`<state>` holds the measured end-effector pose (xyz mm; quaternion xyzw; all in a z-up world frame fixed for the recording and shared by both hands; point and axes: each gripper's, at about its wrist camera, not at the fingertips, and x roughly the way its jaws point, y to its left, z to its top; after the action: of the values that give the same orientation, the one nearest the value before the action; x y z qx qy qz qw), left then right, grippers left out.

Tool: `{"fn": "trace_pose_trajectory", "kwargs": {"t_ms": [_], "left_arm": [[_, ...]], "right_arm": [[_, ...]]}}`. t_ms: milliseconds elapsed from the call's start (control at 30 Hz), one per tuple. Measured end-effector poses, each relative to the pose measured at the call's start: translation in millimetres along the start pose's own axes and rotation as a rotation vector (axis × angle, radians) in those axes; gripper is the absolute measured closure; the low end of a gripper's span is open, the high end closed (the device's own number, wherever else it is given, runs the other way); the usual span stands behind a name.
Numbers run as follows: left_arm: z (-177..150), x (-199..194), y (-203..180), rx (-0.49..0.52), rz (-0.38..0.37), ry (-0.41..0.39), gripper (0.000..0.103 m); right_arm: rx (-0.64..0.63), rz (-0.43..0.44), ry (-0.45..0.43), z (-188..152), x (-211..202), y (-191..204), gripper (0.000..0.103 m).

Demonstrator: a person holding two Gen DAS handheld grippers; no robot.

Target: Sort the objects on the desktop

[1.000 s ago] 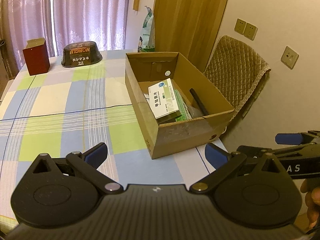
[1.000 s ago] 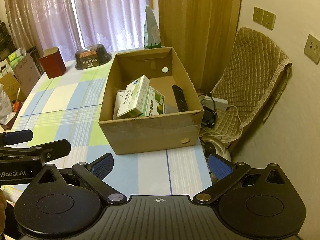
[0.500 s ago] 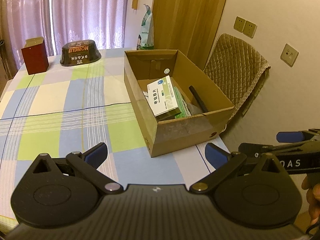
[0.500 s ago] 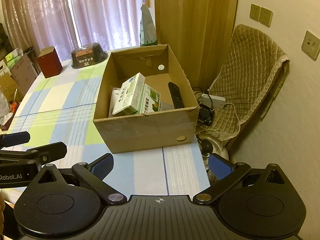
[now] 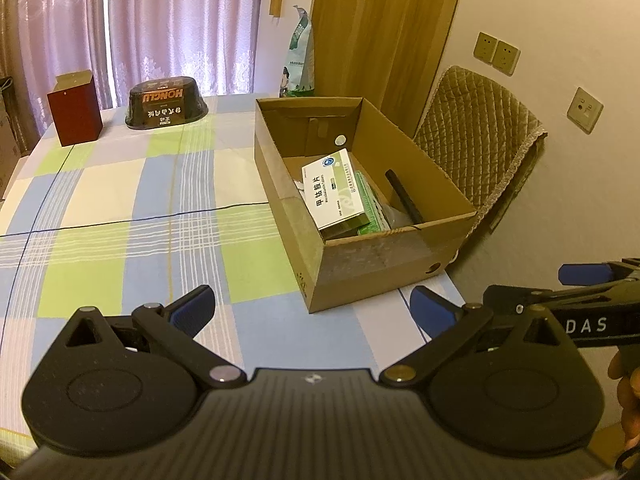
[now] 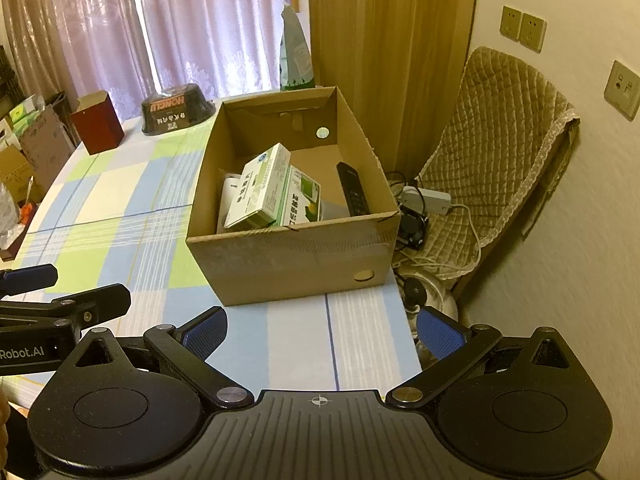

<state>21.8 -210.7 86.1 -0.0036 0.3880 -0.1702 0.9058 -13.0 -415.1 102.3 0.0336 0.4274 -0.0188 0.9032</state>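
Both tongs, left (image 5: 312, 312) and right (image 6: 320, 330), are held spread and empty, drawn back slightly from the cardboard box (image 6: 292, 256); medicine boxes (image 6: 260, 190) and remote (image 6: 352, 194) lie inside, so sorting looks finished on the tabletop (image 5: 120, 208).

home | curtains (image 5: 168, 20) | checked tablecloth (image 5: 120, 216) | padded chair (image 6: 500, 128)

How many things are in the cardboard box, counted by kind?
Medicine cartons: 2 (white one, green one)
Black remote control: 1
Pale object under the cartons, kind unclear: 1
Total in the cardboard box: 4 visible
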Motion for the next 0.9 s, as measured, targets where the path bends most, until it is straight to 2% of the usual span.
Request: {"fn": "trace_pose_trajectory", "kwargs": {"t_ms": [900], "left_arm": [[-1.4,2.5,5.3,-0.011,-0.001,0.010,0.001]], "right_arm": [[-0.005,0.000,0.009,0.4,3.5,-0.2,0.000]]}}
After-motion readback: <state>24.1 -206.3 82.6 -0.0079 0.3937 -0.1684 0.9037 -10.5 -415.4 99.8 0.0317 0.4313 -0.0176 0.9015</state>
